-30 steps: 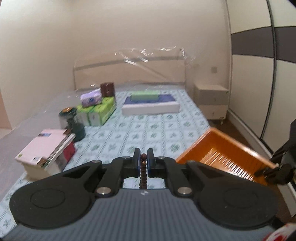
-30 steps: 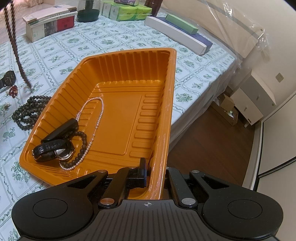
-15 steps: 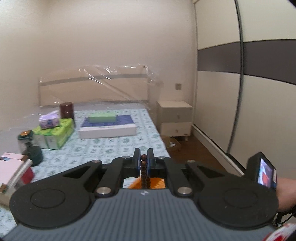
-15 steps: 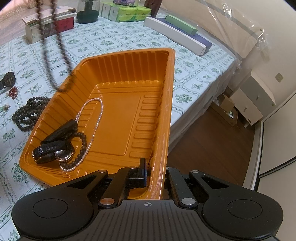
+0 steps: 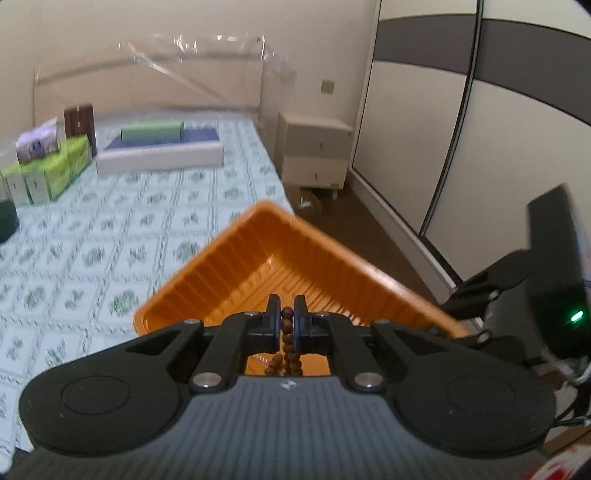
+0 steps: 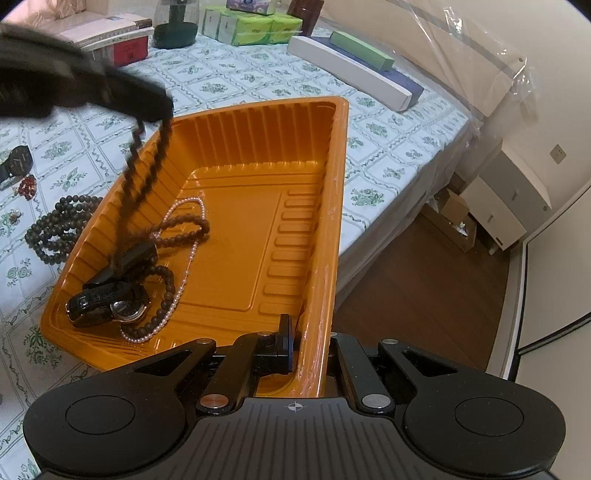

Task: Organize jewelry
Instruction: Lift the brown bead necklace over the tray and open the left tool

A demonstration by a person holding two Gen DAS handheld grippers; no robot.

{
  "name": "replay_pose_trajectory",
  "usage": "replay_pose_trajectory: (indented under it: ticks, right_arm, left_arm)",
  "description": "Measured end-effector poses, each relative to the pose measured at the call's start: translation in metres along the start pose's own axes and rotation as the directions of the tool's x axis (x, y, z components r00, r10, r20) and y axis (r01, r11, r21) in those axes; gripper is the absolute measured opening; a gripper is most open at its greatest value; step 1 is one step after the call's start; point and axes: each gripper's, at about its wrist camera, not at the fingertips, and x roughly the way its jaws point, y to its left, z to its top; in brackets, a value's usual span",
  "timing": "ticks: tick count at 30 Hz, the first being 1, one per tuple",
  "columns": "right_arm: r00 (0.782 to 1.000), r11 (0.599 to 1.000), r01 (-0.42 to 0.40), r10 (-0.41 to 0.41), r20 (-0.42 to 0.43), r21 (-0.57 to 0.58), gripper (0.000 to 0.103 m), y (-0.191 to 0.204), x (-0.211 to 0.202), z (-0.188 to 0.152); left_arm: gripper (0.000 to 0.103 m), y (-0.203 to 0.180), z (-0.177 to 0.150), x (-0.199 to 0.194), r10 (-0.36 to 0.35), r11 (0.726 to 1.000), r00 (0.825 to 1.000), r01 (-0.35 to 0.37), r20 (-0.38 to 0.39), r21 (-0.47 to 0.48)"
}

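Note:
My left gripper (image 5: 287, 321) is shut on a brown bead necklace (image 5: 286, 343) and holds it over the orange tray (image 5: 236, 273). In the right wrist view the left gripper (image 6: 155, 110) hangs the necklace (image 6: 144, 177) into the tray (image 6: 306, 206), its lower end coiled on the tray floor. The tray also holds a pearl strand (image 6: 184, 254), a dark bead bracelet (image 6: 162, 295) and a black watch (image 6: 107, 302). My right gripper (image 6: 310, 343) is shut on the tray's near rim.
On the bedspread left of the tray lie a dark bead necklace (image 6: 59, 229), a small red piece (image 6: 27, 184) and a black watch (image 6: 16, 162). Boxes (image 6: 351, 70), tissue packs (image 6: 251, 26) and books (image 6: 110, 37) stand farther back. The bed edge and floor are to the right.
My left gripper has moved right and dipped down over the tray with the brown necklace; its lower end now rests in the tray. The right gripper has stayed still.

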Motion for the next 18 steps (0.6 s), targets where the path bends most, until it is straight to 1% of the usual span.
replay_pose_trajectory:
  ticks: [2, 8, 10, 11, 12, 13, 16, 18]
  right_arm:
    - [1.0, 1.0, 0.001, -0.001, -0.001, -0.001, 0.004, 0.0, 0.0, 0.0]
    - [1.0, 1.0, 0.002, -0.002, -0.005, 0.001, 0.004, 0.0, 0.002, 0.0]
    - [1.0, 1.0, 0.001, -0.001, -0.005, 0.002, 0.004, 0.0, 0.002, 0.0]
    - [1.0, 1.0, 0.002, -0.002, -0.005, 0.001, 0.004, 0.0, 0.002, 0.0]
    - [1.0, 1.0, 0.002, -0.002, -0.006, 0.0, 0.004, 0.0, 0.002, 0.0]
    - [1.0, 1.0, 0.003, -0.003, -0.006, 0.0, 0.004, 0.0, 0.003, 0.0]
    - [1.0, 1.0, 0.003, -0.003, -0.006, 0.001, 0.004, 0.0, 0.003, 0.0]
    - [1.0, 1.0, 0.003, -0.003, -0.006, 0.001, 0.004, 0.001, 0.003, -0.001]
  left_arm:
    - [0.006, 0.004, -0.004, 0.006, -0.007, 1.0, 1.0, 0.007, -0.016, -0.018]
    - [0.006, 0.012, -0.01, 0.014, 0.012, 0.999, 0.999, -0.013, -0.046, -0.03]
    - [0.007, 0.016, -0.01, 0.011, 0.023, 0.999, 0.999, -0.024, -0.043, -0.039]
    - [0.008, 0.018, -0.01, 0.009, 0.028, 0.998, 0.999, -0.03, -0.039, -0.049]
    - [0.013, 0.022, -0.011, 0.004, 0.036, 0.998, 0.999, -0.038, -0.032, -0.059]
    - [0.017, 0.026, -0.012, 0.0, 0.048, 0.997, 0.999, -0.049, -0.025, -0.066]
    - [0.018, 0.042, -0.018, -0.021, 0.112, 0.989, 0.994, -0.112, 0.002, -0.096]
    - [0.019, 0.052, -0.023, -0.037, 0.167, 0.979, 0.986, -0.164, 0.017, -0.122]
